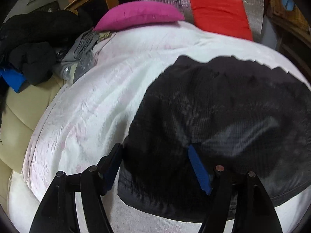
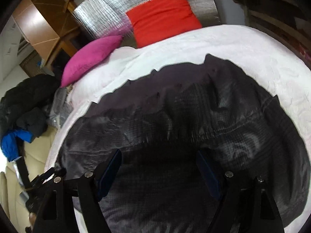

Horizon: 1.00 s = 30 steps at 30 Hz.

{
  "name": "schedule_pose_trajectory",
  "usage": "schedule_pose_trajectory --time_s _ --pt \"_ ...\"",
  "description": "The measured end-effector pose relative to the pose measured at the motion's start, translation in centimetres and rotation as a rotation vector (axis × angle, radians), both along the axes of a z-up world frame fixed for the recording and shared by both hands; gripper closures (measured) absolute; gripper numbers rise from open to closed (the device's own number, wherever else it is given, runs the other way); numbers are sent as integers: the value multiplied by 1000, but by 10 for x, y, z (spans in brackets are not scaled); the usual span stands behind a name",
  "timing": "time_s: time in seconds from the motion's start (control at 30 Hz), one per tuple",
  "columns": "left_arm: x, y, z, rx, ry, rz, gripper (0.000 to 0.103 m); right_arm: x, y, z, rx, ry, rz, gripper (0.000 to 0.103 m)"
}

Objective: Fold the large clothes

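Your left gripper [image 1: 155,167] stood released, its jaws apart over the near left edge of the dark garment [image 1: 223,116]; your right gripper [image 2: 159,170] was likewise released above the cloth, pads clear of it as far as could be seen. The garment [image 2: 184,126] lay spread on the white sheet [image 1: 97,97], nearer you than the red cushion [image 1: 219,15]; its long axis seemed to run across the bed, its jagged edge toward that cushion. The risk, I judged: pinching only the top layer, or snagging the sheet too, would skew the fold; blur suggested haste.
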<state>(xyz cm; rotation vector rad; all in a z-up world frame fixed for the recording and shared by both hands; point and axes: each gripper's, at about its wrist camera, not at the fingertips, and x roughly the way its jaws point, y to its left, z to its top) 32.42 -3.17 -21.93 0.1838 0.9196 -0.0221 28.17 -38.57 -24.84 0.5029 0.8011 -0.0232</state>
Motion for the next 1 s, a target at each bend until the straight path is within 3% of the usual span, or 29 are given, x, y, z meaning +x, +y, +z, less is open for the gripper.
schedule_pose_trajectory --time_s 0.07,0.2,0.33,0.43,0.57,0.63,0.8,1.0 --pt "-2 10 13 -72 -43 -13 33 -10 -14 11 35 -54 -17 21" --pt "9 37 25 -163 -70 -10 22 -41 -70 32 52 -153 -165 21" --pt "36 68 17 -294 -10 -21 19 -51 -129 17 115 -78 -254 21" --pt "57 80 0 -430 101 -94 18 -55 -168 -2 166 -8 -267 21" --pt "73 75 -31 -593 285 -148 18 -51 -203 -32 317 40 -225 21" --pt "76 65 -41 -638 355 -208 18 -43 -204 -43 370 64 -171 21" --pt "81 50 -54 -706 427 -283 16 -14 -190 -65 439 117 -21 20" --pt "85 32 -55 -771 458 -339 11 2 -173 -76 517 86 75 16"
